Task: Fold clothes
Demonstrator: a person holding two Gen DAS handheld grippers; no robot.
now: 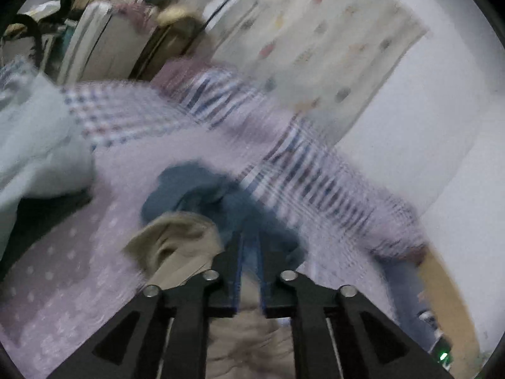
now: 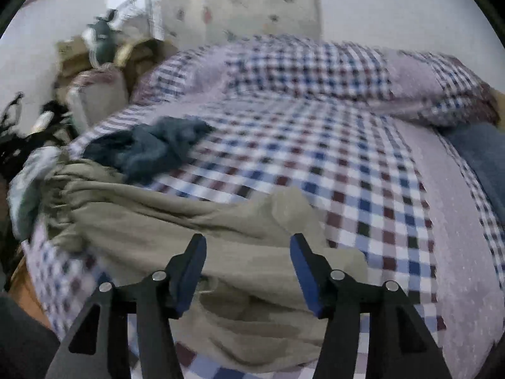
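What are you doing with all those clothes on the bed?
A person is sorting clothes to fold on the checked bedspread. The left tool is nearly closed around a crumpled dark blue garment, though the blurry picture hides whether it truly grips. The right tool is open, hovering over a rumpled beige garment. Nothing looks folded yet.

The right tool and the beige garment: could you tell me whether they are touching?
Cannot tell. In the right wrist view the open right tool frames the beige garment, but neither contact nor a gap shows plainly.
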